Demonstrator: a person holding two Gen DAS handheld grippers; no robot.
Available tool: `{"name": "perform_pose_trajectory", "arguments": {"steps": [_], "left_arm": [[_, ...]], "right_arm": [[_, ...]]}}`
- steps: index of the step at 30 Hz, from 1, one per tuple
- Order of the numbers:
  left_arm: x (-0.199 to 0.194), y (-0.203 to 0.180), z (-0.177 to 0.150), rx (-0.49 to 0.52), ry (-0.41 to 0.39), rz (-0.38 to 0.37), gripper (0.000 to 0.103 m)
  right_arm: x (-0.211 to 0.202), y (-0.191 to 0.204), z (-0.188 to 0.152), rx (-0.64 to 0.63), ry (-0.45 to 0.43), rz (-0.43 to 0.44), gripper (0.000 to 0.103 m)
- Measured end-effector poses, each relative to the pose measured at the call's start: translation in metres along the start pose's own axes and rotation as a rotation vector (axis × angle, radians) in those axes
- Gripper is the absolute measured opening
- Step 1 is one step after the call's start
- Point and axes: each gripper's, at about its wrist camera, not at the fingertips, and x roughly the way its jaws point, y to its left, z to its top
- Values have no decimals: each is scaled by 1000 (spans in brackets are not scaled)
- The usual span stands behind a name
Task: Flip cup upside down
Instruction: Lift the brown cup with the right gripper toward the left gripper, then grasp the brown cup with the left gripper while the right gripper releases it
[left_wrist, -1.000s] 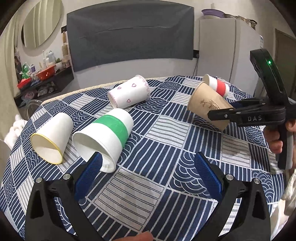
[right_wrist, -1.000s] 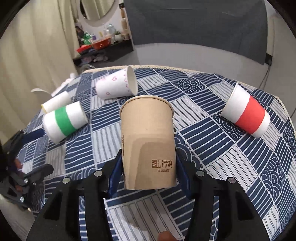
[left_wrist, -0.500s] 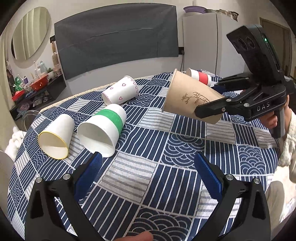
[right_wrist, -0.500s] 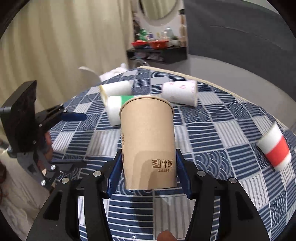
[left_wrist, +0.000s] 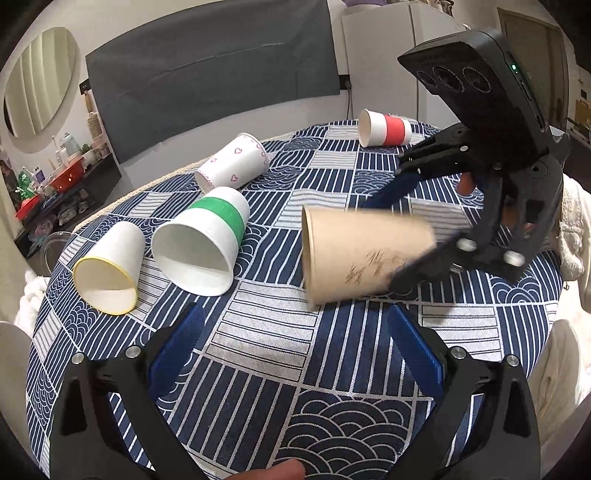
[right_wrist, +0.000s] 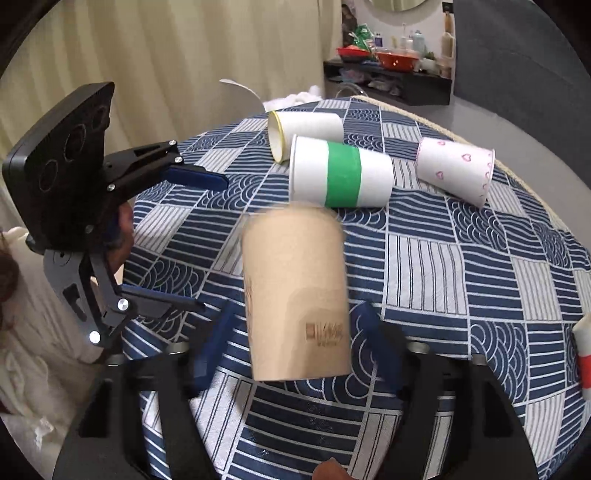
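A brown paper cup (left_wrist: 365, 254) lies on its side between the jaws of my right gripper (left_wrist: 391, 240), its mouth pointing left; it is motion-blurred. In the right wrist view the brown cup (right_wrist: 295, 295) sits between the blue pads, which stand spread and apart from its sides. My right gripper (right_wrist: 295, 336) looks open, the cup loose at the tablecloth. My left gripper (left_wrist: 295, 339) is open and empty, low over the table just in front of the cup. It also shows in the right wrist view (right_wrist: 207, 243).
Other cups lie on their sides on the blue patterned tablecloth (left_wrist: 295, 369): a green-banded cup (left_wrist: 203, 240), a yellow-rimmed cup (left_wrist: 110, 266), a heart-print cup (left_wrist: 236, 162) and a red-banded cup (left_wrist: 384, 127). The table's edge curves round close on the right.
My right gripper swung left and down with the brown cup to the table in front of my left gripper. Its jaws have opened off the cup. The left gripper barely moved.
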Motion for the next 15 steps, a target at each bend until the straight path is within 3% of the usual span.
{"name": "perform_pose_trajectory", "arguments": {"steps": [15], "left_arm": [[7,-4,2,45,20,-32,97]], "right_arm": [[-31,-2,-17,37,-60,-46,89]]}}
